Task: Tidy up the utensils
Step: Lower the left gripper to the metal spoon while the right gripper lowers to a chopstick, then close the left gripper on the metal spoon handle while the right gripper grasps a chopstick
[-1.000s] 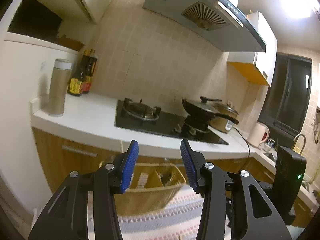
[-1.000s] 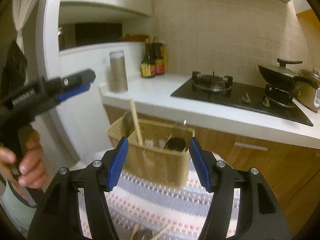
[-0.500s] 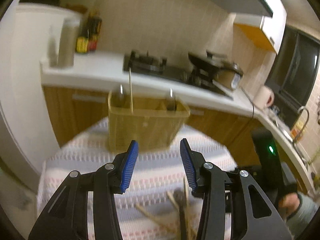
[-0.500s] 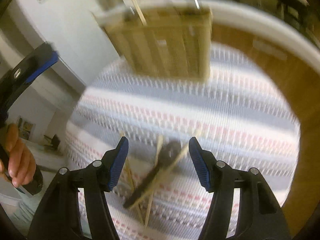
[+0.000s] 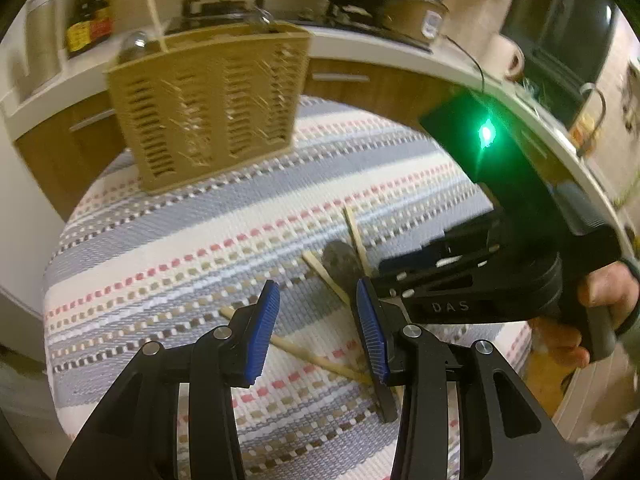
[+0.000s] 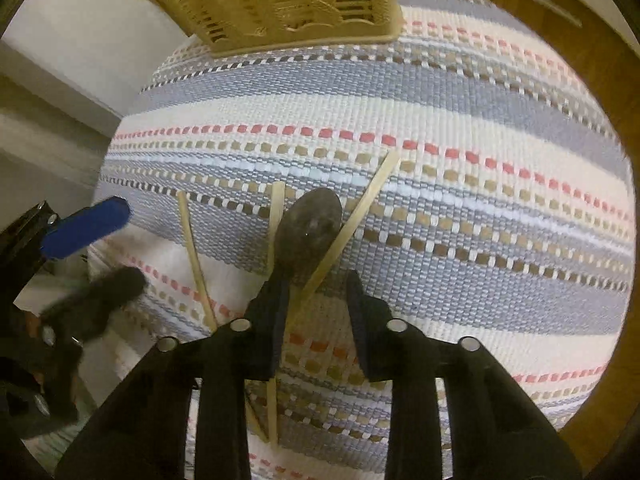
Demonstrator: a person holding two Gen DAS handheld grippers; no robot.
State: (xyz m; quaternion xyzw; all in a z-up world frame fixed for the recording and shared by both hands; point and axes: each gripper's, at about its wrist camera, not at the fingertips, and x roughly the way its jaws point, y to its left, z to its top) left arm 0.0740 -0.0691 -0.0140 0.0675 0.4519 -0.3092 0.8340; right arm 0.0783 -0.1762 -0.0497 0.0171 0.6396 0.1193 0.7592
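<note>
A dark spoon (image 6: 310,226) and several pale wooden chopsticks (image 6: 352,216) lie crossed on a striped cloth (image 6: 460,128). A tan slotted utensil basket (image 6: 280,0) stands at the cloth's far edge; in the left wrist view the basket (image 5: 208,104) holds one chopstick and some utensils. My right gripper (image 6: 316,312) is open, low over the spoon's handle and a chopstick. My left gripper (image 5: 316,332) is open above a chopstick (image 5: 304,350), left of the spoon (image 5: 340,262). The right gripper's body (image 5: 480,288) shows to its right.
A kitchen counter (image 5: 400,56) with stove, pot and kettle curves behind the table. Bottles (image 5: 88,12) and a steel flask (image 5: 40,48) stand at the counter's left end. Wooden cabinet fronts (image 6: 560,40) lie beyond the cloth.
Both grippers have tilted down from the counter and basket and dropped toward the cloth. The spoon and chopsticks now lie just in front of the fingers.
</note>
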